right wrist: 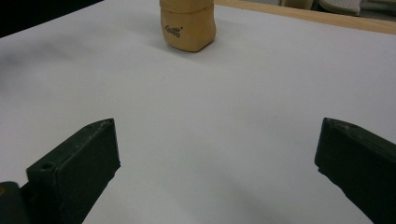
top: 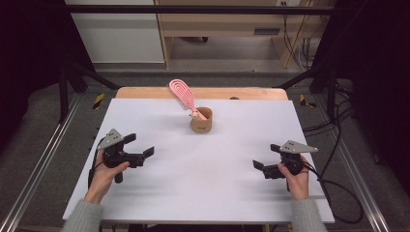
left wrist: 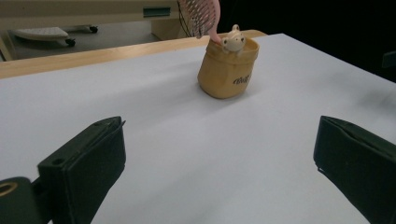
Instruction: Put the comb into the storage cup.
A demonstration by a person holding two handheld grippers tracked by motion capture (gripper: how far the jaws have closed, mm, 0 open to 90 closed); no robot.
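White tabletop [top: 203,169] with a wooden strip along the far edge, grey floor, shelving and cables behind, dark on both sides. Tan pouch [top: 201,121] sits at the far middle with a pink brush [top: 182,93] leaning out up-left, plus a tiny pale figure [left wrist: 233,39] at the rim that I can't really make out. Right gripper view cuts the pouch's top off. My left gripper [top: 141,147] and right gripper [top: 266,157] both have jaws wide apart, gripping nothing, well short of the pouch.
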